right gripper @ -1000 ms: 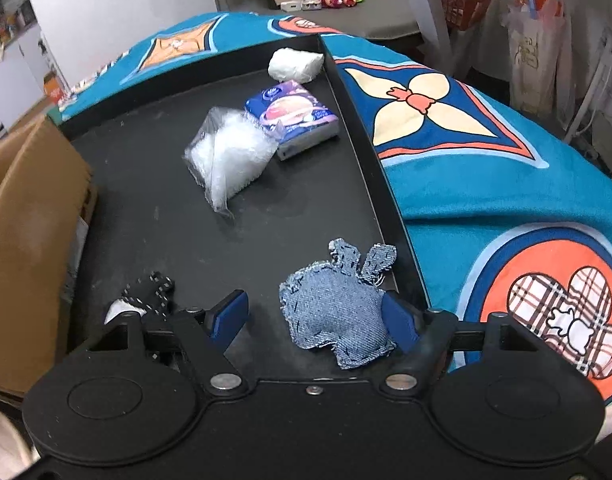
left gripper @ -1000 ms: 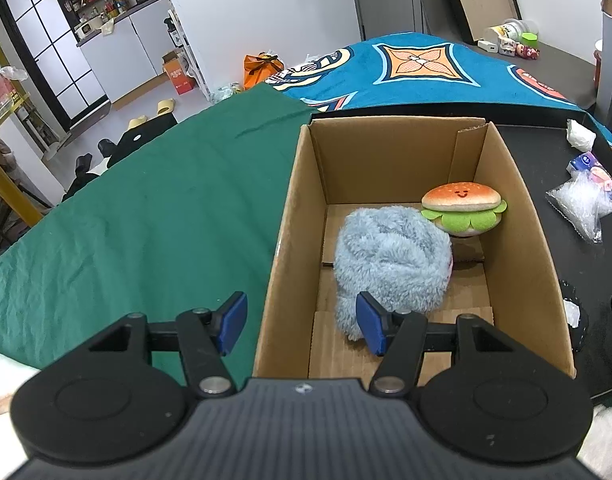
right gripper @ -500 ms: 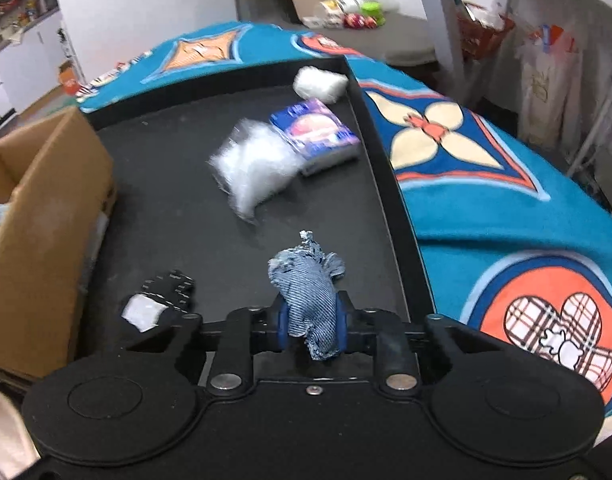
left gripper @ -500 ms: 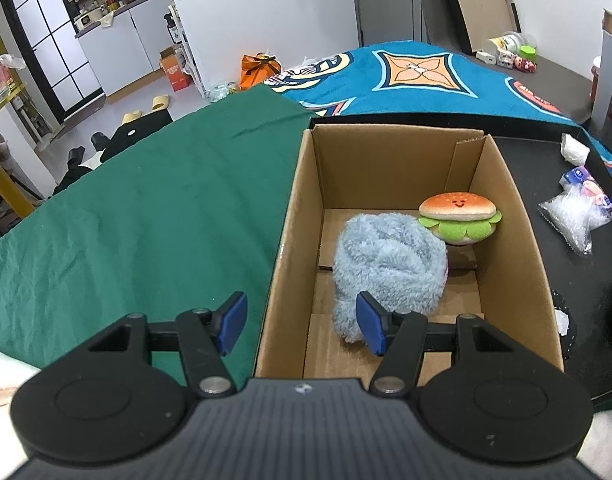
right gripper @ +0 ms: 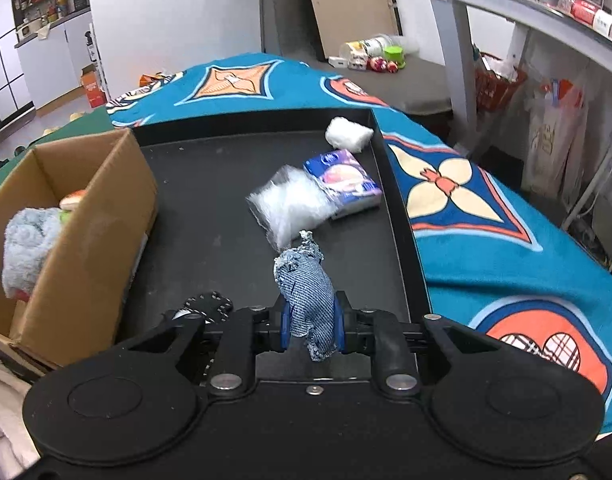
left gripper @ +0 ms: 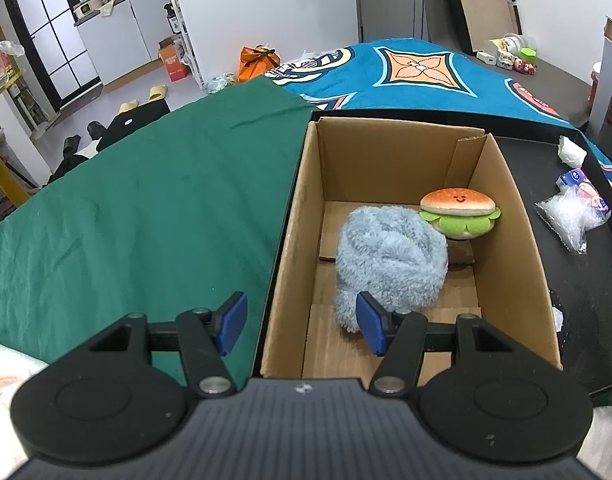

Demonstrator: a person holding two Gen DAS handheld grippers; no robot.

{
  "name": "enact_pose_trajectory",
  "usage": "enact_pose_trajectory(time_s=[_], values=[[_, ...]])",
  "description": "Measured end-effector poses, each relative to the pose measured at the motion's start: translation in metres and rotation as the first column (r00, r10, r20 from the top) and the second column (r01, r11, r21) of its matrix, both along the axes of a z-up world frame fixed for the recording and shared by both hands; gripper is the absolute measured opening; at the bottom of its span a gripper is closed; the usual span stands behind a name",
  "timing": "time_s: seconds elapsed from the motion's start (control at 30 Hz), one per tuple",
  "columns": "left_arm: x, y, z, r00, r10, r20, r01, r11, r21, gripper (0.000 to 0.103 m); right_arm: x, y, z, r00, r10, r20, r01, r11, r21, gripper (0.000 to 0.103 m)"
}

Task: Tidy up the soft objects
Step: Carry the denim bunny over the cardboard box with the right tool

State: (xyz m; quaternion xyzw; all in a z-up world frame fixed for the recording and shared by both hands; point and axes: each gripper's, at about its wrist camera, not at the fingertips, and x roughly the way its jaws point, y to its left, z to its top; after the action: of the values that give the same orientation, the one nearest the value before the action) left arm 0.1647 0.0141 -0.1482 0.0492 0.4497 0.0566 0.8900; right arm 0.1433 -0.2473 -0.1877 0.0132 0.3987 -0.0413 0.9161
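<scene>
1. The right gripper (right gripper: 311,326) is seen pinched on a denim pouch (right gripper: 306,294), which is held above the black tray (right gripper: 210,220).
2. The left gripper (left gripper: 302,324) is spread wide and holds nothing — its right finger is placed over the cardboard box (left gripper: 518,240), near the box's near end.
3. A fluffy blue-grey plush (left gripper: 390,260) and a burger plush (left gripper: 458,212) are seen inside the box, apparently touching.
4. A clear plastic bag (right gripper: 292,204), a tissue pack (right gripper: 344,182) and a white wad (right gripper: 348,134) are noted at the tray's far right.
</scene>
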Motion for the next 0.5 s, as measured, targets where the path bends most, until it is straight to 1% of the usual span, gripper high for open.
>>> enact_pose_trajectory(time_s=[0.5], values=[[-0.004,0.008,0.006,1.000,0.000,0.031,0.001,0.999,-0.034,0.059,0.005,0.034,0.036,0.992,0.094,0.079,-0.094,0.996,-0.001,0.020]])
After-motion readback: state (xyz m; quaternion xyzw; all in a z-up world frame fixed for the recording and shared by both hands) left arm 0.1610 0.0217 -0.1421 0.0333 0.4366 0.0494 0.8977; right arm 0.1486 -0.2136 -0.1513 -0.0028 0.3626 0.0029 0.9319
